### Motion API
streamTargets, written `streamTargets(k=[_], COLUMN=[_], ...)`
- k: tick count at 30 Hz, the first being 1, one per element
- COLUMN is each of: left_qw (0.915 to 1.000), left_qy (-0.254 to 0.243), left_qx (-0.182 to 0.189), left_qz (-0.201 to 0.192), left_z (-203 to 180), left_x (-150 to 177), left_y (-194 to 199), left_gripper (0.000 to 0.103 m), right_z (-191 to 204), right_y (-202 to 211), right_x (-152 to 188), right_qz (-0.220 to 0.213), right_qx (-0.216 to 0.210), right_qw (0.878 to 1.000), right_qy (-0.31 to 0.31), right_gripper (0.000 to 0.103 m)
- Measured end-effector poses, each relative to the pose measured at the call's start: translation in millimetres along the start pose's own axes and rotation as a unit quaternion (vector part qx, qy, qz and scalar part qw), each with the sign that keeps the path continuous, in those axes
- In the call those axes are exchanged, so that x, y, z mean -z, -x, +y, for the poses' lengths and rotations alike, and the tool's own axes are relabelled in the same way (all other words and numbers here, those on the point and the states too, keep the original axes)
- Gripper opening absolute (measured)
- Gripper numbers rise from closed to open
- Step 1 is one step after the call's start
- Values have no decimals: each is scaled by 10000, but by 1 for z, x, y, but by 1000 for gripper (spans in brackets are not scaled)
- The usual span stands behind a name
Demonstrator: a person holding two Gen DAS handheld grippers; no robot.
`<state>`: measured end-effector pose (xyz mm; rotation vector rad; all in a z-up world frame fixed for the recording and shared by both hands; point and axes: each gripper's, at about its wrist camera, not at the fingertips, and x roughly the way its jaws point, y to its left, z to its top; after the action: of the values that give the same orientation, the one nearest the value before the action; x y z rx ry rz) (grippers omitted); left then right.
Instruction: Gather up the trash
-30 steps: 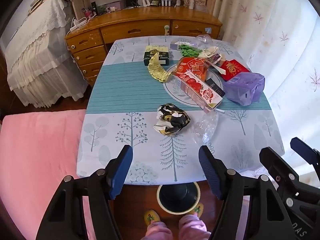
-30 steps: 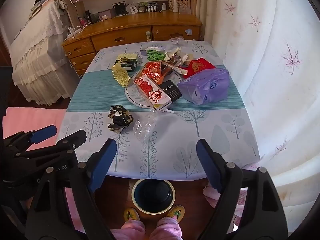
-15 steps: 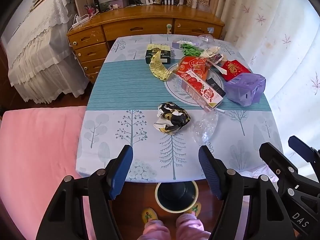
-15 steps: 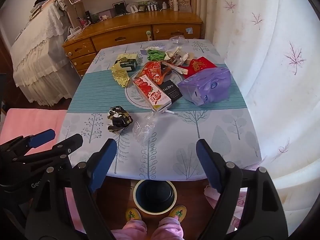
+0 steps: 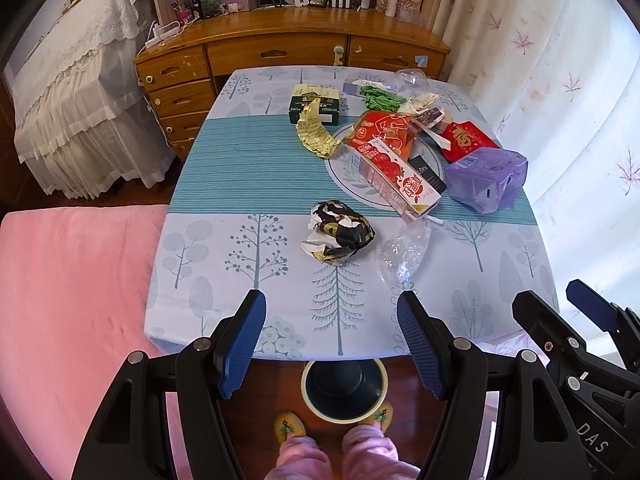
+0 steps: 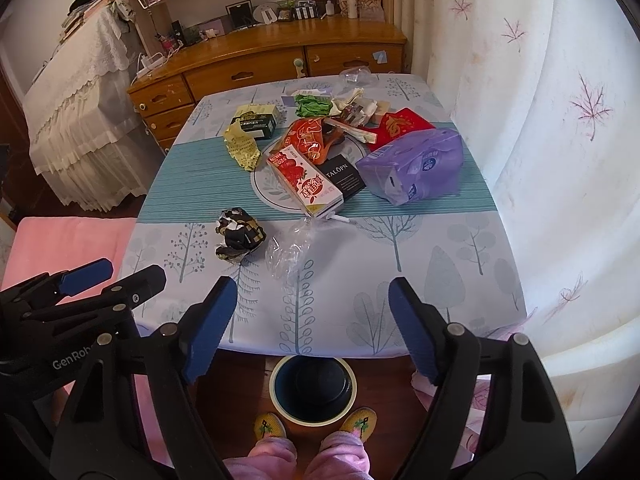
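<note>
Trash lies scattered on the tree-print tablecloth (image 5: 224, 248). Nearest me are a crumpled black-and-gold wrapper (image 5: 338, 232) (image 6: 239, 232) and a clear plastic wrapper (image 5: 404, 250) (image 6: 290, 250). Farther back lie a red strawberry carton (image 5: 394, 178) (image 6: 306, 182), an orange packet (image 5: 384, 134), a purple tissue pack (image 5: 486, 180) (image 6: 416, 170), a red envelope (image 5: 466, 140), a yellow receipt (image 5: 316, 134) and a dark green box (image 5: 316, 106). My left gripper (image 5: 331, 338) and right gripper (image 6: 310, 322) both hang open and empty over the table's near edge. A dark round bin (image 5: 344, 388) (image 6: 313, 388) stands on the floor below.
A wooden dresser (image 5: 288, 52) stands behind the table. A pink surface (image 5: 72, 304) lies to the left and a white leaf-print curtain (image 6: 552, 128) to the right. A person's pink trouser legs and yellow slippers (image 6: 362, 420) flank the bin.
Both views have crept slightly closer to the table. Nothing on the table has moved and both grippers stay open.
</note>
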<state>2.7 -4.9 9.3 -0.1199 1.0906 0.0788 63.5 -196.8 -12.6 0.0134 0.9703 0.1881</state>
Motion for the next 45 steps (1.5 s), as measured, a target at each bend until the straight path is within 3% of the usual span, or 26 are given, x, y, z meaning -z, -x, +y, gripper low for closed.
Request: streamTargets(k=[17, 45], left_qw=[9995, 9996], left_qy=[-71, -53], left_qx=[-138, -82], left_qz=[-276, -260], left_z=[-1, 1], left_x=[10, 23], left_y=[13, 30], left_gripper=[70, 70], right_z=[-5, -5], right_y=[3, 15], right_x=[10, 11], right_qz=[94, 61], right_qx=[-127, -462], right_qw=[9999, 9989], right_qy=[-50, -68], right_gripper=[76, 76])
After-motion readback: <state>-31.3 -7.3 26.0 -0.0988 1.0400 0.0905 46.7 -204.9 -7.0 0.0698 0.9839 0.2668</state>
